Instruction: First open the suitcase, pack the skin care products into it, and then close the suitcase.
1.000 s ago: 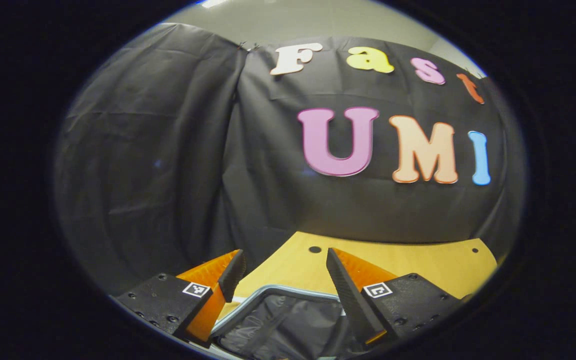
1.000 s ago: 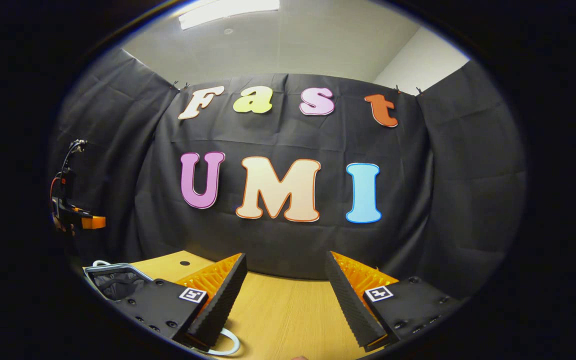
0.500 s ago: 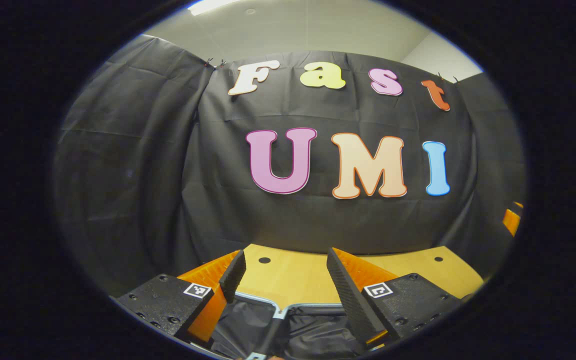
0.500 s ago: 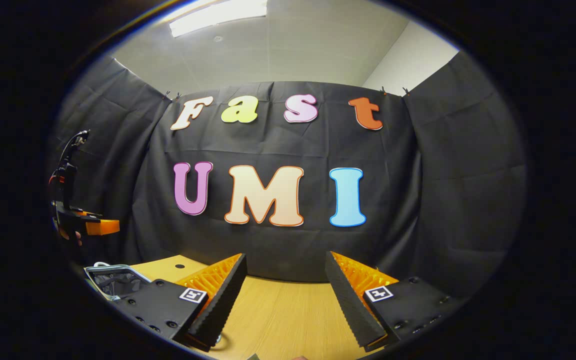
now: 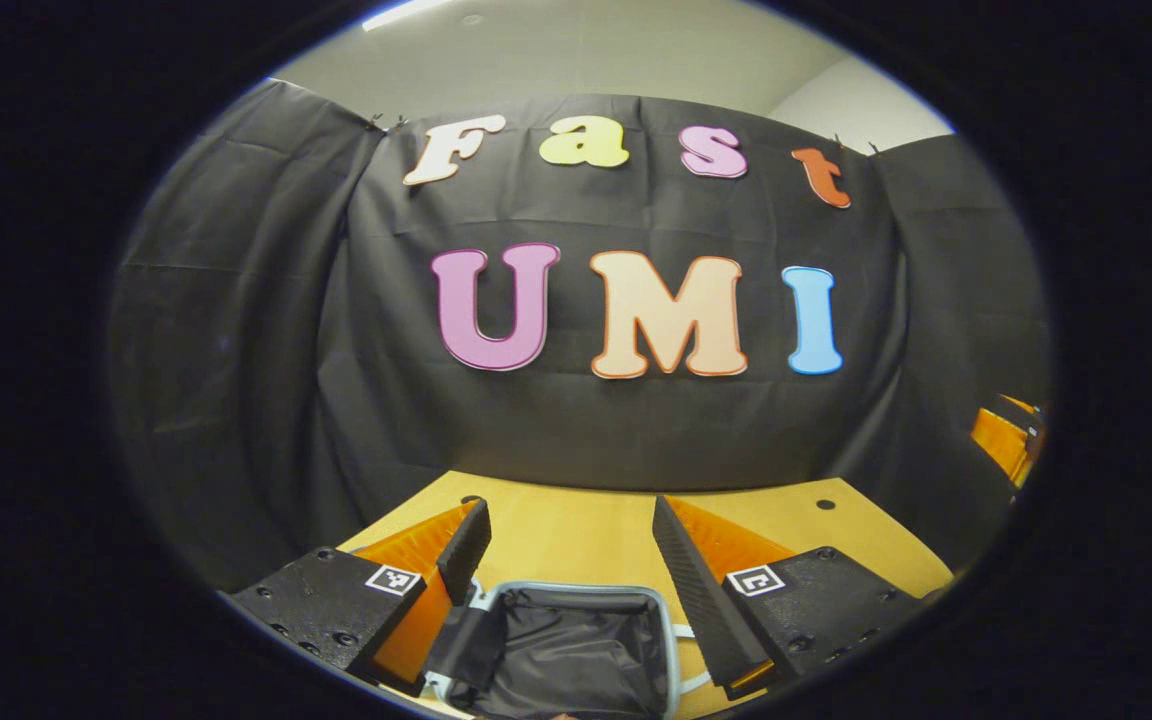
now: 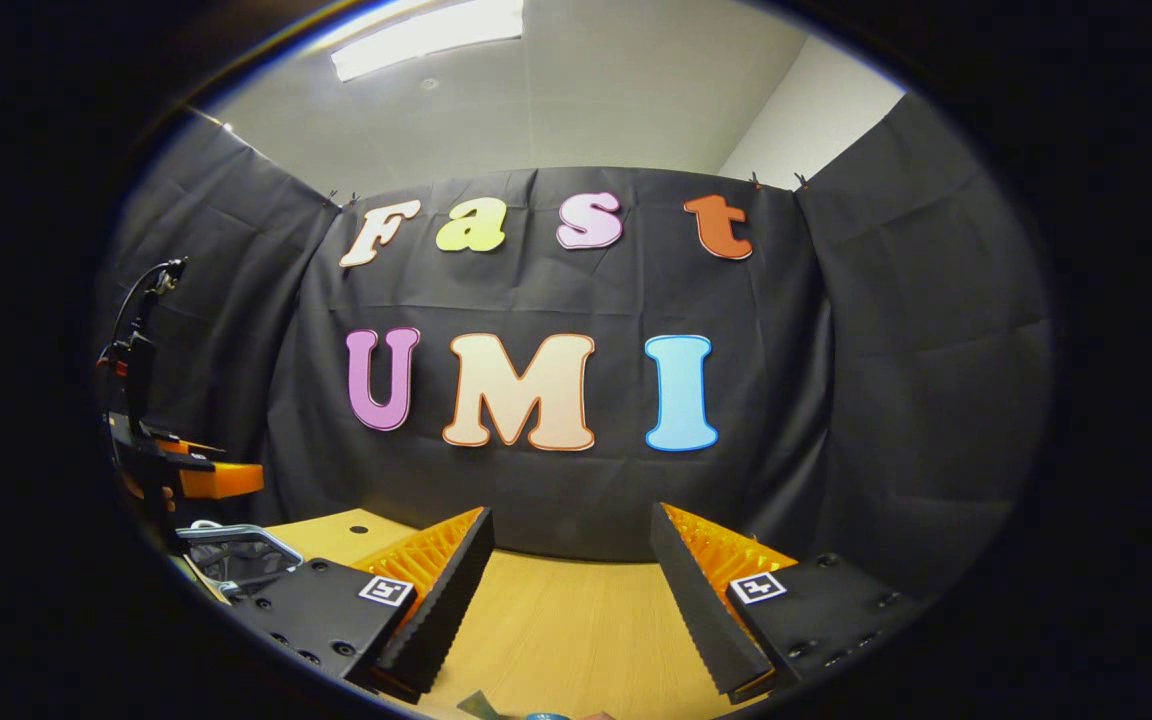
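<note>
The suitcase lies open on the wooden table, showing a grey rim and a black fabric lining. In the left gripper view it sits low down, just beyond and below my left gripper, which is open with nothing between its fingers. My right gripper is also open and hangs over bare tabletop. In the right gripper view the suitcase shows at the far left, with the left gripper hovering above it. Small bits of some items peek in at the bottom edge, too little to name.
The black cloth wall closes the table's back and both sides. A white cord or strap lies by the suitcase's right side. The other gripper shows at the far right of the left gripper view. The tabletop has small round holes.
The left gripper view has swung right, and the suitcase's opening now lies centred between its fingers. In the right gripper view the left gripper has drifted rightwards. Both grippers stayed open.
</note>
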Demonstrator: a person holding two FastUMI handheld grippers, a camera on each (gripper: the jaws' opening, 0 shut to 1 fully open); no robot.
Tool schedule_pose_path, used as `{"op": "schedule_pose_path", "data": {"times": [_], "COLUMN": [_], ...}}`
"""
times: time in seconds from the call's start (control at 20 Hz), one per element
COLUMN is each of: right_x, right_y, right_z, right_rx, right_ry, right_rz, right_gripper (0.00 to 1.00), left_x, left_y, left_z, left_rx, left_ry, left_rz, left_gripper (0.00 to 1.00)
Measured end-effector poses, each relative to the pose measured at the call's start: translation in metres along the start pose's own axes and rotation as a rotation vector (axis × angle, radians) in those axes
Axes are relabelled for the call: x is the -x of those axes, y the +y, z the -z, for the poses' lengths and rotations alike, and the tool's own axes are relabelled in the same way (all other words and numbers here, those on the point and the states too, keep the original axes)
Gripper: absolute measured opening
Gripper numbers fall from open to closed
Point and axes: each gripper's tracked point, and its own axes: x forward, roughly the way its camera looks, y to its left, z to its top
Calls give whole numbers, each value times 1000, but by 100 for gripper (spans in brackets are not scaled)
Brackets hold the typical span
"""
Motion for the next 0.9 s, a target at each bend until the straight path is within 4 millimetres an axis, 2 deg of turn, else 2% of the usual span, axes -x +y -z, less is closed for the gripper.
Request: {"op": "schedule_pose_path", "data": {"times": [0.3, 0.55, 0.75, 0.9], "right_x": [12, 24, 34, 40], "right_y": [-31, -54, -68, -74], "right_z": [11, 20, 26, 33], "right_rx": [1, 5, 7, 16], "right_ry": [20, 45, 60, 79], "right_rz": [1, 3, 6, 10], "right_gripper": [98, 98, 98, 98], "left_x": [16, 24, 31, 38], "left_y": [-76, -135, -166, -189], "left_z": [43, 90, 133, 158], "left_rx": [-8, -10, -14, -17], "left_ry": [65, 145, 240, 297], "left_rz": [114, 212, 271, 329], "left_gripper": [95, 95, 95, 96]}}
